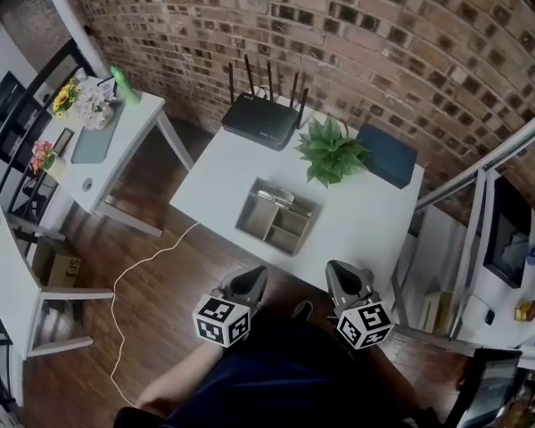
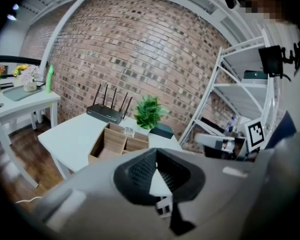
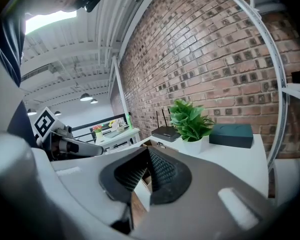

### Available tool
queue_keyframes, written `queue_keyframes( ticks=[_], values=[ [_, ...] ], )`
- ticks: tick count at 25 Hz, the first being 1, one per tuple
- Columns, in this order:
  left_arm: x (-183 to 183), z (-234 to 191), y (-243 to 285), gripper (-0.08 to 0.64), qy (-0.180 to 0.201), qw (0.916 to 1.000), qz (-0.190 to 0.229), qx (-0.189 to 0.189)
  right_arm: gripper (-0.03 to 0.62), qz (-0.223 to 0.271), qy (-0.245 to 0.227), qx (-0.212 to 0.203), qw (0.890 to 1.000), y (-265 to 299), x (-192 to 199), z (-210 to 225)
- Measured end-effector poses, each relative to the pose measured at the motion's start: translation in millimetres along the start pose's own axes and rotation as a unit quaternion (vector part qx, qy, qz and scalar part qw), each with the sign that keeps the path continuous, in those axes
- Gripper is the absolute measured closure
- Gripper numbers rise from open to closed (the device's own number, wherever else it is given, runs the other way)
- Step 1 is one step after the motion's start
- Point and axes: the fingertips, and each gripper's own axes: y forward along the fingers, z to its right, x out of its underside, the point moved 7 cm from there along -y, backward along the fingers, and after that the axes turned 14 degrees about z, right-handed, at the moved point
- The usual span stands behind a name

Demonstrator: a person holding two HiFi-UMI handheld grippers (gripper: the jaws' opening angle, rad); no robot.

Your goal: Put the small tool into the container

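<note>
A wooden container (image 1: 266, 224) with several compartments stands in the middle of the white table (image 1: 214, 181). A small shiny object (image 1: 279, 196) lies in its far compartment; what it is I cannot tell. My left gripper (image 1: 249, 281) and right gripper (image 1: 341, 276) hover side by side just short of the table's near edge, both pointing at it. Both are shut with nothing between the jaws. In the left gripper view the shut jaws (image 2: 157, 173) face the container (image 2: 106, 143) and the shiny object (image 2: 127, 132). In the right gripper view the jaws (image 3: 148, 173) hide most of the container (image 3: 151, 144).
At the table's far edge stand a black router (image 1: 261, 119), a potted plant (image 1: 331, 151) and a dark blue box (image 1: 386, 154). A second white table (image 1: 116, 141) with flowers is to the left, a metal shelf unit (image 1: 481, 203) to the right. A white cable (image 1: 134, 279) lies on the wooden floor.
</note>
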Motion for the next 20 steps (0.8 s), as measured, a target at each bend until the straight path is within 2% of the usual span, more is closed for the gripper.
queue_keyframes(
  ticks=[20],
  values=[
    [-2, -14, -2, 0.555, -0.001, 1.0000, -0.002, -0.003, 0.581, -0.006, -0.005, 0.000, 1.000, 11, 6, -7]
  ],
)
